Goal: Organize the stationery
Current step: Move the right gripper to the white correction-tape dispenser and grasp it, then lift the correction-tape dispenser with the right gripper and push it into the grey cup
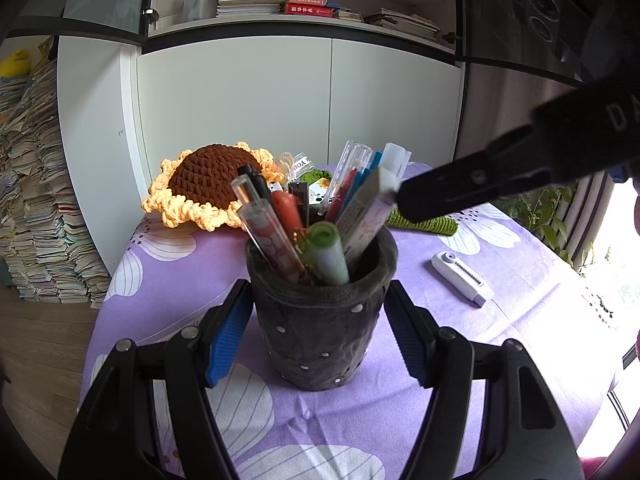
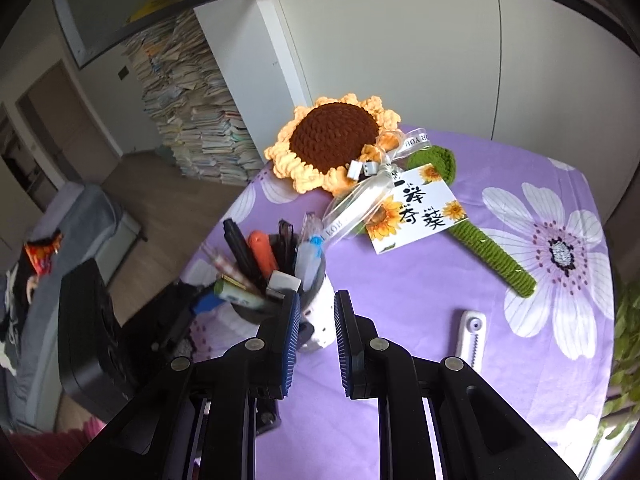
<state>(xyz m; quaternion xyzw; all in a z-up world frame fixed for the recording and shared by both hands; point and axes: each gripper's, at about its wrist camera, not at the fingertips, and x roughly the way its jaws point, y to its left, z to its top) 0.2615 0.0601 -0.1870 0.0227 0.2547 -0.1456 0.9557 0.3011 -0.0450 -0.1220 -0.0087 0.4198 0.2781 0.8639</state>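
A dark grey felt pen holder (image 1: 320,328), soft-walled and dotted with small silver studs, stands on a round table under a purple cloth (image 1: 520,320) printed with large white flowers. The left gripper (image 1: 316,332) is angled downward with its black jaws either side of the holder's body; the ribbed blue pads (image 1: 228,336) sit right against the fabric, clamped on the holder. The holder is packed upright with pens: clear plastic barrels, an orange marker (image 1: 286,210), a green-capped pen (image 1: 326,252) and a flat white ruler-like stick.

From the right, the right gripper (image 1: 404,200) slopes down toward the holder's mouth, its black tip at the top of a white, rectangular eraser-like piece (image 1: 376,208) standing among the pens. In the right wrist view the blue pads (image 2: 290,340) stand a narrow gap apart with nothing between them, so this gripper counts as closed and empty; the white piece (image 2: 284,282) lies just ahead of the left finger.

A white plastic tool (image 1: 462,278) with a toothed slider lies flat on the cloth to the holder's right, well apart. Behind sits a crocheted sunflower (image 2: 332,144), brown centre, yellow looped petals, green knitted stem, tied with a ribbon and a printed card (image 2: 416,208).
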